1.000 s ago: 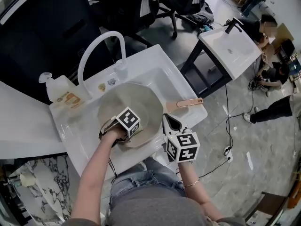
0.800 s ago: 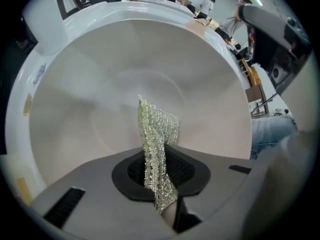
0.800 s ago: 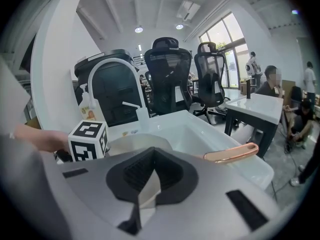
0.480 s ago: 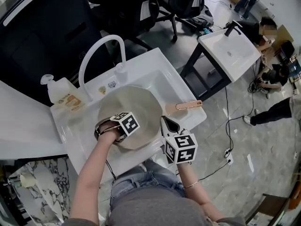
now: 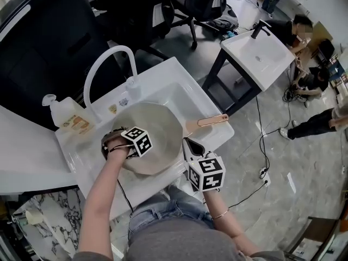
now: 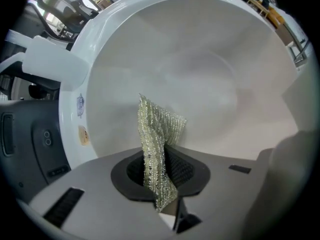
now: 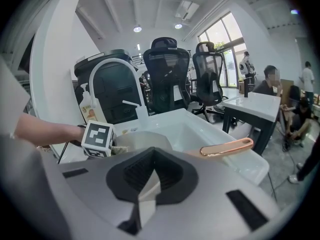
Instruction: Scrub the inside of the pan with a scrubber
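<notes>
Pan (image 5: 155, 125): pale, round, sat in the white sink (image 5: 166, 72), its copper handle (image 5: 209, 120) lying out over the sink's right rim.
Scrubber (image 6: 159, 129): silvery mesh, folded, stood upright from the left tongs (image 6: 161, 171), free end toward the pan's inner wall; contact could not be told.
Left tongs: clamped on the scrubber, held inside the pan at its left side.
Right tongs (image 7: 150, 179): jaws together, nothing between them; held by the sink's near rim, apart from the pan.
Faucet (image 5: 103, 54): white, arched behind the pan.
Soap bottle (image 5: 68, 116): stood left of the faucet.
</notes>
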Action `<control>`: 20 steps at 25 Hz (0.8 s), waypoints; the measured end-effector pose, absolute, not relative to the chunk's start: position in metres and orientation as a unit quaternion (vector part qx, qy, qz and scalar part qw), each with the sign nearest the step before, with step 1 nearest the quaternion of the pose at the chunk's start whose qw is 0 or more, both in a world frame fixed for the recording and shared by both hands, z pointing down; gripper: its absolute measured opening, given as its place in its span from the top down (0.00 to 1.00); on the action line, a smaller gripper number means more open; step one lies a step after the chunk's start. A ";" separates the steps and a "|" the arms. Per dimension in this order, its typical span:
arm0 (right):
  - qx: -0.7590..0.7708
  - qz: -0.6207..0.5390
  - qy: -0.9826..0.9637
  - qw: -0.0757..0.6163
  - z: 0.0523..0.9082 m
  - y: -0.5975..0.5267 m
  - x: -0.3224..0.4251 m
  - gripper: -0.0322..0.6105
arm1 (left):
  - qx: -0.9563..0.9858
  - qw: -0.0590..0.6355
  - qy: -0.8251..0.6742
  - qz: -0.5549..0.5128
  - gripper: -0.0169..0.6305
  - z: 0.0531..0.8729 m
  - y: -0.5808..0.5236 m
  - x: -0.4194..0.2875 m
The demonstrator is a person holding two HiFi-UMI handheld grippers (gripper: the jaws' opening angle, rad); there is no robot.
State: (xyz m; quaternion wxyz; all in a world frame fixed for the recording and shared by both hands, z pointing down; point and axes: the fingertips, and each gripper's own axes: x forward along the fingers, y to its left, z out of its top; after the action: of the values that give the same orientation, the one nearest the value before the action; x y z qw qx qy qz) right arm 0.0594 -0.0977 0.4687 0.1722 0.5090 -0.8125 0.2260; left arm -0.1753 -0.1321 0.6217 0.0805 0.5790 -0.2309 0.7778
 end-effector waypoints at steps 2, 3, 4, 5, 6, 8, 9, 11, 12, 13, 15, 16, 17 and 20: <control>0.512 0.226 -0.810 0.172 0.469 -0.096 0.061 0.93 | 0.577 0.061 -0.245 0.777 0.89 0.619 -0.143 -0.178; 0.514 0.227 -0.809 0.172 0.469 -0.095 0.062 0.93 | 0.577 0.048 -0.255 0.775 0.89 0.618 -0.149 -0.178; 0.516 0.227 -0.808 0.171 0.469 -0.094 0.063 0.93 | 0.577 0.032 -0.268 0.771 0.89 0.615 -0.157 -0.179; 0.519 0.227 -0.807 0.171 0.469 -0.094 0.063 0.93 | 0.579 0.015 -0.282 0.764 0.89 0.612 -0.164 -0.179; 0.521 0.226 -0.805 0.170 0.468 -0.093 0.064 0.93 | 0.583 -0.001 -0.298 0.756 0.89 0.609 -0.171 -0.178; 0.525 0.226 -0.803 0.170 0.468 -0.091 0.066 0.93 | 0.592 -0.033 -0.331 0.734 0.89 0.600 -0.184 -0.174; 0.528 0.225 -0.801 0.170 0.468 -0.091 0.067 0.93 | 0.599 -0.052 -0.349 0.719 0.88 0.593 -0.190 -0.170; 0.532 0.225 -0.798 0.171 0.467 -0.089 0.069 0.93 | 0.613 -0.090 -0.383 0.685 0.88 0.577 -0.201 -0.161; 0.534 0.224 -0.797 0.171 0.467 -0.088 0.070 0.93 | 0.622 -0.106 -0.397 0.667 0.88 0.568 -0.205 -0.156; 0.536 0.224 -0.796 0.171 0.467 -0.087 0.070 0.93 | 0.631 -0.117 -0.409 0.648 0.88 0.559 -0.208 -0.151; 0.539 0.224 -0.794 0.169 0.466 -0.086 0.069 0.93 | 0.653 -0.131 -0.431 0.608 0.88 0.541 -0.211 -0.142; 0.540 0.224 -0.794 0.168 0.465 -0.086 0.068 0.93 | 0.665 -0.133 -0.441 0.588 0.88 0.533 -0.212 -0.137; 0.541 0.223 -0.794 0.167 0.464 -0.085 0.067 0.93 | 0.676 -0.134 -0.450 0.568 0.88 0.525 -0.211 -0.132; 0.542 0.219 -0.795 0.163 0.462 -0.085 0.064 0.93 | 0.710 -0.120 -0.471 0.509 0.88 0.505 -0.207 -0.120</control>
State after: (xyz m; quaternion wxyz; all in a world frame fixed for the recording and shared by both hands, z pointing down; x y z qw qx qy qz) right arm 0.0639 -0.0853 0.4624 0.1627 0.5422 -0.7947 0.2193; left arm -0.1203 -0.2067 0.5050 -0.1200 0.7102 -0.4714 0.5089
